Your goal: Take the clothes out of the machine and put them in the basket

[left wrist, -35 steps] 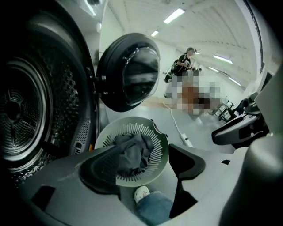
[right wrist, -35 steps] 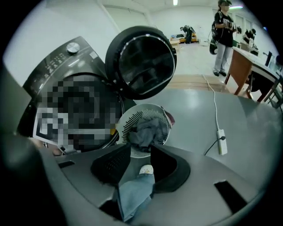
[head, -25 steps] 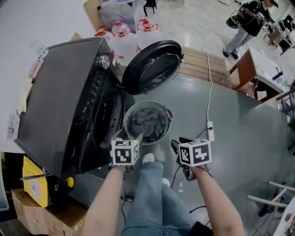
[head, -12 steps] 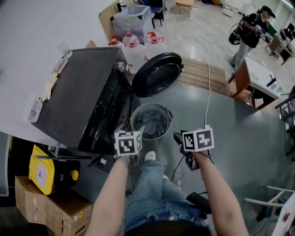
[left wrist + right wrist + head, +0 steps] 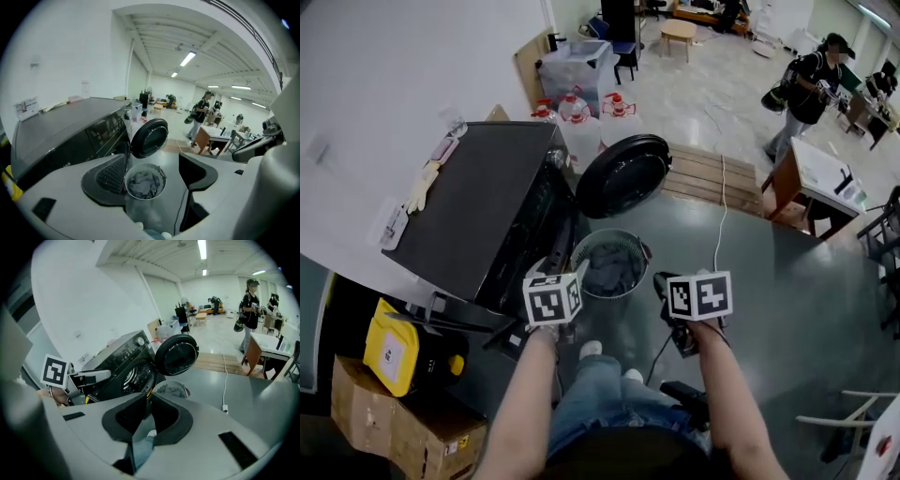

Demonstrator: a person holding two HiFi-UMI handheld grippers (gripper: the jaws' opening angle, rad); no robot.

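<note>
Clothes (image 5: 609,269) lay in the basket (image 5: 576,264) at 12 o'clock. Machine (image 5: 478,206) at 10 o'clock, drum (image 5: 131,376) apparently empty. Left gripper (image 5: 152,171) jaws spread, empty. Right gripper (image 5: 147,401) jaws had just closed together on nothing. I judged unloading essentially finished.

machine door (image 5: 623,173): glossy black | basket (image 5: 581,255): perforated plastic | clothes (image 5: 612,267): grey cloth | floor (image 5: 787,291): smooth, shiny | pallet (image 5: 712,178): wood

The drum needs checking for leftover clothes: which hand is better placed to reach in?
Probably left: the left tool is nearer the black washing machine, jaws apart and empty; the right tool has just been closing its jaws on nothing.
</note>
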